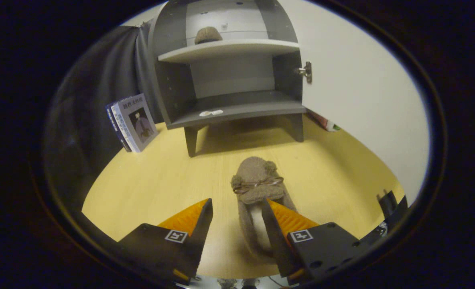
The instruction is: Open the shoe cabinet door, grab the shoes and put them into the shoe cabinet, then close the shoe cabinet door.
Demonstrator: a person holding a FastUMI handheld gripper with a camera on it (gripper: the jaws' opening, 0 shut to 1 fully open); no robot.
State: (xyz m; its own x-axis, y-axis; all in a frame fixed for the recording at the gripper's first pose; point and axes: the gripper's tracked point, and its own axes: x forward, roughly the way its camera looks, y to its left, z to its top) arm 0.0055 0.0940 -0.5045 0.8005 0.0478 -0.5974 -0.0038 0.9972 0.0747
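1. 2 shoes are in my view: one slipper (257, 188) lies on the floor (161, 184), the other slipper (208, 35) sits on the upper shelf (229, 49) of the shoe cabinet (229, 80).
2. My hand-held gripper (237, 206) has its fingers spread apart. The near slipper lies between them, toe pointing away toward the cabinet, and the right finger (271, 228) stands at the slipper's opening; I cannot tell whether it touches. The left finger (203, 224) is clear of the slipper.
3. That slipper is fuzzy, with a thin ribbon bow (257, 184) across the top.
4. Beyond the fingers the cabinet stands on short legs, its door (362, 92) swung open to the right, a metal hinge (305, 72) showing at the door's inner edge.
5. On the lower shelf (241, 110) lies a small white scrap (211, 113) near the front left.
6. Left of the cabinet, a few books (133, 122) lean upright against the dark cloth wall (93, 88).
7. Behind the door's lower edge, a small red and green item (327, 124) is partly hidden; I cannot identify it.
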